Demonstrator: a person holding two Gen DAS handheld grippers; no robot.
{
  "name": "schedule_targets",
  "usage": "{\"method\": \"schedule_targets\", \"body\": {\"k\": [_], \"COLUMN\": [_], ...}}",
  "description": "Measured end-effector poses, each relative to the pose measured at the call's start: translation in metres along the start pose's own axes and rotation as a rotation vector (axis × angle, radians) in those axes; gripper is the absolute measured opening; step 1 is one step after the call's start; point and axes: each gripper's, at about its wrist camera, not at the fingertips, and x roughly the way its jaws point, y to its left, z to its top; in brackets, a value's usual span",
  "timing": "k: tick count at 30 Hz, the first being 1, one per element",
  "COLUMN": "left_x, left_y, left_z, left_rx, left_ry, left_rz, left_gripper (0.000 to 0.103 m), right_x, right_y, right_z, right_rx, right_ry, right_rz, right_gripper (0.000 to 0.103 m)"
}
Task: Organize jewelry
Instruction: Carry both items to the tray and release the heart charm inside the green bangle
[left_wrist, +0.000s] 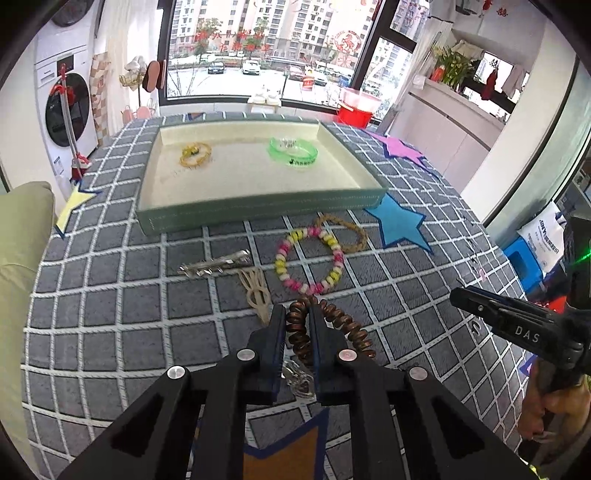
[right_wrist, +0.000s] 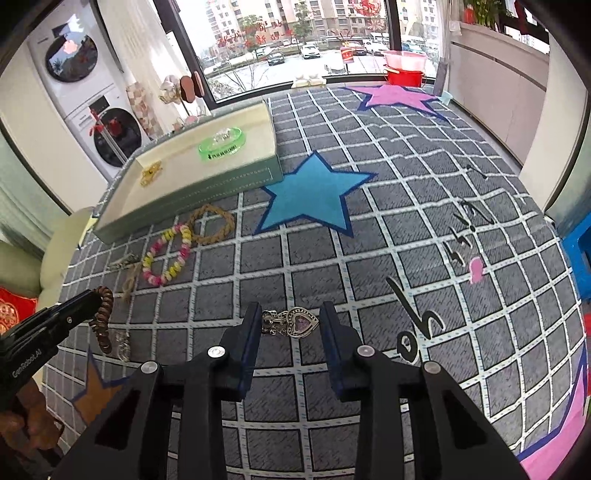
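Note:
My left gripper (left_wrist: 297, 314) is shut on a brown coiled bracelet (left_wrist: 332, 328), which also shows in the right wrist view (right_wrist: 104, 317). My right gripper (right_wrist: 290, 314) is open, its jaws on either side of a silver heart pendant (right_wrist: 295, 323) lying on the carpet. A green tray (left_wrist: 258, 212) at the back holds a yellow bracelet (left_wrist: 195, 153) and a green wristband (left_wrist: 293, 151). On the carpet in front of it lie a pink-and-yellow bead bracelet (left_wrist: 310, 258), a braided tan bracelet (left_wrist: 347, 230), a silver hair clip (left_wrist: 214, 263) and a beige cord (left_wrist: 255, 291).
The grey grid carpet (right_wrist: 388, 240) has blue (right_wrist: 314, 195) and pink (right_wrist: 395, 96) stars. A small silver piece (left_wrist: 297, 376) lies under my left gripper. A washer stack (right_wrist: 85, 103) stands left, a red basin (right_wrist: 402, 70) by the window.

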Motion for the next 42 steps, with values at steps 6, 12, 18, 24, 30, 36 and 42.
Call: {"method": "schedule_targets", "body": {"k": [6,12,18,24,30,36,42], "left_x": [-0.017,-0.026,-0.025,-0.010,0.031,0.085,0.125], "left_y": [0.011,0.025,0.044,0.061,0.072,0.085,0.090], "left_z": [0.018,0.045,0.081,0.127,0.161,0.174,0.173], "left_rx": [0.000,-0.001,-0.016,-0.024,-0.013,-0.035,-0.030], "left_ry": [-0.053,-0.103,-0.141,-0.163,-0.146,-0.082,-0.020], "left_rz": [0.012,0.037,0.075,0.098,0.142,0.156,0.187], "left_gripper": [0.027,0.027,0.027,0.027,0.027,0.027,0.027], "right_x": [-0.011,-0.014,-0.006,0.022,0.071,0.124,0.169], "right_y": [0.010,0.027,0.049,0.071,0.086,0.090,0.092], "right_z": [0.025,0.064,0.119,0.173,0.206,0.217,0.219], "right_rx": [0.003,-0.028,-0.073,-0.095,-0.100,-0.094,-0.090], "right_ry": [-0.022,-0.047,-0.068,-0.056,-0.020,0.034,0.078], "right_rz": [0.055,0.086,0.115,0.148,0.150,0.143,0.134], "right_gripper": [0.035,0.035,0.035,0.035,0.035,0.035,0.035]}}
